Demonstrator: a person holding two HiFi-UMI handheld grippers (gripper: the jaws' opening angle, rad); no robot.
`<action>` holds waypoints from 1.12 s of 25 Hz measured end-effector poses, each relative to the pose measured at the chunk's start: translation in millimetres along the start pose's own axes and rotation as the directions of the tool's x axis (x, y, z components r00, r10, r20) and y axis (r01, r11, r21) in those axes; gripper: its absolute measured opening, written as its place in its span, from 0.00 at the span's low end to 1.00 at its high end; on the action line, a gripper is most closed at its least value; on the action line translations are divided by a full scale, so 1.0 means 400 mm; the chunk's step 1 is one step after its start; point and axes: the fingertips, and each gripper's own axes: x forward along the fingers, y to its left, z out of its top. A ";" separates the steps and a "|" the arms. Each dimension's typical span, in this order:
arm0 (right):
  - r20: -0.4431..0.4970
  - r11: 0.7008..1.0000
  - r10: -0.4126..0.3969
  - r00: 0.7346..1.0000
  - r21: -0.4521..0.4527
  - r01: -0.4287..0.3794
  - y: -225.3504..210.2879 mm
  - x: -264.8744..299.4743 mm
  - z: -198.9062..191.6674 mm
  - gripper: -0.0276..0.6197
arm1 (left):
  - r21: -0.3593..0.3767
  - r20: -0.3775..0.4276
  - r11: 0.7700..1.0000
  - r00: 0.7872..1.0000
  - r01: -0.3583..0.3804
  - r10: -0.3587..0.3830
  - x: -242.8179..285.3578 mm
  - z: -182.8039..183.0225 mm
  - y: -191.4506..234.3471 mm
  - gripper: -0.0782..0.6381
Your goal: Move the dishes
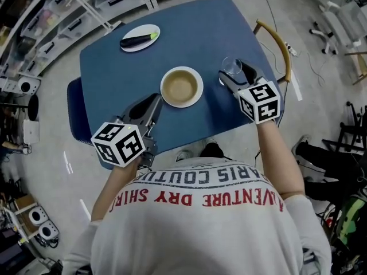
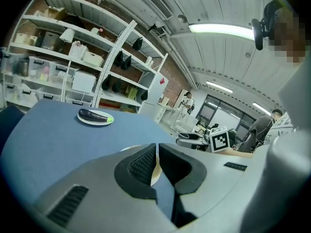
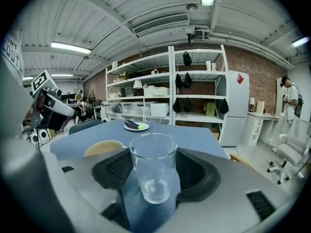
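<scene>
On the table [image 1: 195, 33] the bowl [image 1: 181, 87] sits mid-table towards the near edge, the glass [image 1: 231, 67] just to its right between the jaws of the right gripper [image 1: 232, 73], the left gripper [image 1: 153, 101] at its near left, and the plate [image 1: 143, 30] carrying the eggplant [image 1: 137, 39] at the far left.

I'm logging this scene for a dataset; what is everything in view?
table: one, blue, centre
bowl: one, beige with white rim, table's near middle
plate: one, white, table's far left corner
eggplant: one, dark purple, on the plate
glass: one, clear, upright at table's right
wooden chair: one, tan, past the table's right edge
blue chair: one, blue, at the table's left edge
shelving: one run, white, far wall
left tool: one, grey, left of the bowl, jaws together, empty
right tool: one, grey, jaws astride the glass; grip unclear
</scene>
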 end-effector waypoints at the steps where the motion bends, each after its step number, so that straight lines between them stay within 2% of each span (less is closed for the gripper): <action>1: -0.004 1.000 0.002 1.000 0.001 -0.002 0.000 0.002 -0.007 0.48 | -0.003 0.000 1.000 1.000 -0.003 0.003 0.000 -0.002 0.004 0.17; 9: 0.030 1.000 0.007 1.000 0.021 -0.008 -0.007 -0.005 -0.032 0.48 | -0.024 0.005 0.999 1.000 -0.024 0.024 0.003 -0.009 0.027 0.17; 16: 0.019 1.000 -0.004 1.000 0.024 0.003 -0.009 -0.009 -0.019 0.50 | -0.029 0.018 0.999 1.000 -0.021 0.022 -0.019 -0.005 0.028 0.17; 19: 0.034 0.999 -0.036 0.999 0.006 0.036 -0.011 -0.035 0.006 0.50 | -0.032 0.029 0.999 0.999 -0.019 0.020 -0.037 0.000 0.034 0.17; 22: 0.093 0.998 -0.064 0.994 0.010 0.063 -0.005 -0.081 0.057 0.50 | -0.032 0.043 0.999 0.999 -0.014 0.016 -0.056 0.004 0.037 0.17; 28: 0.176 0.999 0.016 0.984 -0.053 -0.006 0.085 -0.139 0.148 0.48 | -0.024 0.072 1.000 0.997 0.002 -0.001 -0.084 0.012 0.033 0.17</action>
